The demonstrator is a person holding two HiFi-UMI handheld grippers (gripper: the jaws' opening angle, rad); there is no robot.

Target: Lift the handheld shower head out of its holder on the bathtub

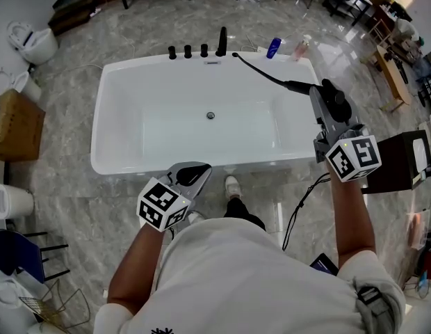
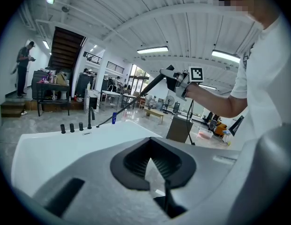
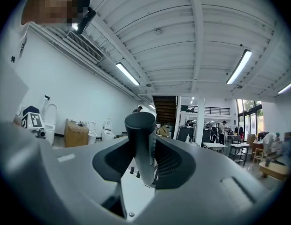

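White short-sleeved shirt point(image 1: 229, 270); grey left claw point(image 1: 196, 174), right claw point(image 1: 331, 93), checkered marker cubes point(image 1: 162, 206).

A bathtub point(image 1: 104, 113) lies crosswise ahead, drain point(image 1: 210, 115) in its middle, taps point(image 1: 196, 50) on its far rim, bottles point(image 1: 274, 47) at its far right corner. A hose point(image 1: 261, 72) runs from that rim to the shower head point(image 3: 141, 144), between the right gripper point(image 1: 330, 99)'s jaws, over its right end.

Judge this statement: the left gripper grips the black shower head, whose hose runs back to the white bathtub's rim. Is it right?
Wrong gripper: the right gripper grips the black shower head, as the right gripper view shows. Its hose does run back to the white bathtub's rim.
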